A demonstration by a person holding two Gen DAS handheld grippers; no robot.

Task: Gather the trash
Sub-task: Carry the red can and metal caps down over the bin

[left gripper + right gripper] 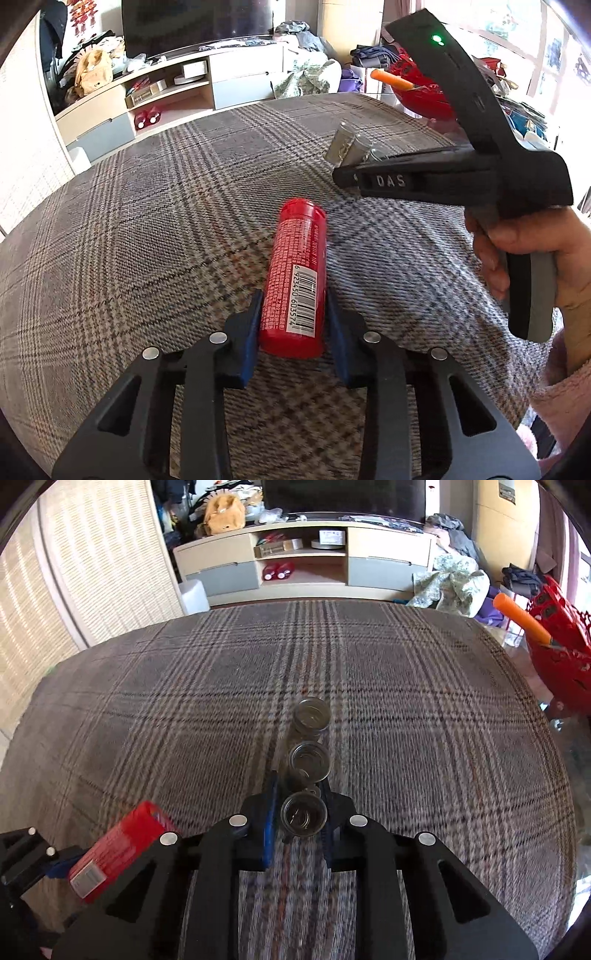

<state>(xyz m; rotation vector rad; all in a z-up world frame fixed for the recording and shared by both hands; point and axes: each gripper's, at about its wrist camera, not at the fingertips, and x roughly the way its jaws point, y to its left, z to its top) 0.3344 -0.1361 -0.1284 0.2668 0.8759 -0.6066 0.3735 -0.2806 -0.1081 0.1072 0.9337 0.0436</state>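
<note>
My left gripper (293,301) is shut on a red cylindrical tube (295,273) with a barcode label, held above the plaid tablecloth (147,229). The tube also shows at the lower left of the right wrist view (118,845). My right gripper (299,797) is shut on a row of silvery cylinders joined side by side (308,760), their round ends facing the camera. In the left wrist view the right gripper (351,173) is up at the right, with the cylinders (349,146) sticking out past its tips.
A red basket (557,653) with an orange stick (521,618) stands off the table's right edge; the basket also shows in the left wrist view (417,88). A TV cabinet (303,561) and piles of clothes lie beyond the far edge. A woven screen (74,572) stands left.
</note>
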